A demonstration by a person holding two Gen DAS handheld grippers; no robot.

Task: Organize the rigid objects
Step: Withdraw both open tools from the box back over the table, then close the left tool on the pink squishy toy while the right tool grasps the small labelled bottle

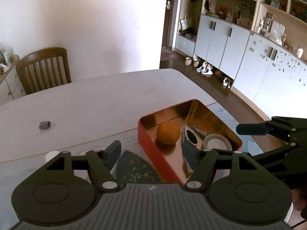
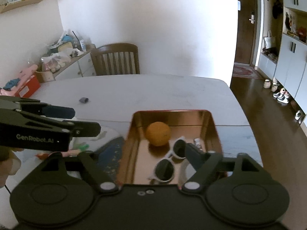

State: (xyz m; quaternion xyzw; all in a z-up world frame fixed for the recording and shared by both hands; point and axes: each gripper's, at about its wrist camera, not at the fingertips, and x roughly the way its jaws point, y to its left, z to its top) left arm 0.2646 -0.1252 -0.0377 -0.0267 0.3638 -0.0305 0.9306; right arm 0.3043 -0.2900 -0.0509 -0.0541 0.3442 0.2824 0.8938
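Note:
A red tin box [image 1: 151, 149] with a shiny copper inside sits on the table; it also shows in the right wrist view [image 2: 215, 134]. In it lie an orange [image 1: 168, 133] [image 2: 157, 133], white sunglasses [image 2: 168, 164] [image 1: 191, 137], a roll of tape [image 1: 217, 142] and a small metal piece [image 2: 197, 142]. My left gripper [image 1: 151, 151] is open and empty, over the box's near left wall. My right gripper [image 2: 151, 153] is open and empty, above the near end of the box, close over the sunglasses.
A small dark block [image 1: 44, 125] [image 2: 83, 100] lies alone on the white table [image 1: 96, 99]. A dark patterned mat [image 1: 134, 169] lies left of the box. A wooden chair [image 2: 116, 59] stands at the far edge. Cabinets [image 1: 239, 44] line the right wall.

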